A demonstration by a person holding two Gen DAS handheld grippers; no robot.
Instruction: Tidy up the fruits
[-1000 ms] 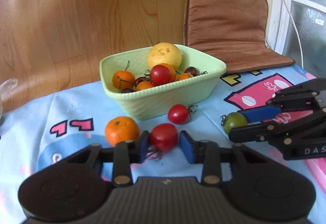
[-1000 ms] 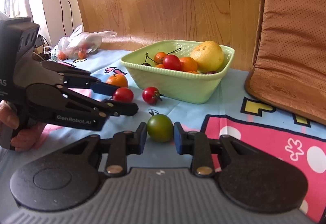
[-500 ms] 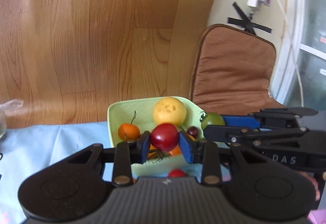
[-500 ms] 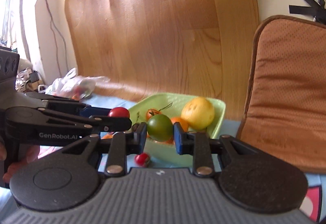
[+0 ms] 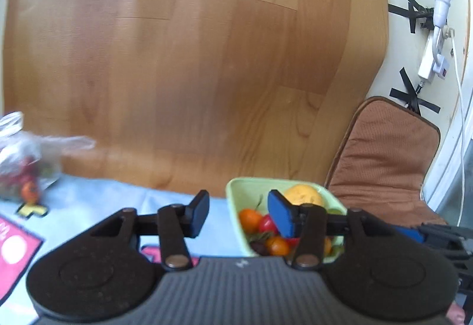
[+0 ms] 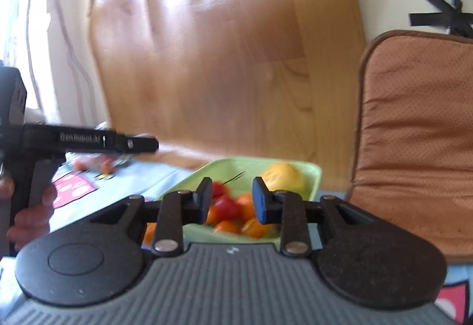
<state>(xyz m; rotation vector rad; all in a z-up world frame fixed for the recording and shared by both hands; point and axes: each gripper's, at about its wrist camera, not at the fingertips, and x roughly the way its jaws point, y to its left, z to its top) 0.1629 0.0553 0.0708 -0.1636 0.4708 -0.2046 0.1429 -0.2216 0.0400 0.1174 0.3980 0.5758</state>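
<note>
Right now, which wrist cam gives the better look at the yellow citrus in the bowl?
Right wrist. The yellow citrus sits almost fully exposed at the back of the green bowl, beside the open right gripper. In the left wrist view, a blue pad of the open left gripper covers part of it.

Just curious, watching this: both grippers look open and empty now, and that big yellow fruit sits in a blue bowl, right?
Nearly. The left gripper and right gripper are open and empty, but the bowl holding the yellow fruit is light green, as the right wrist view shows.
</note>
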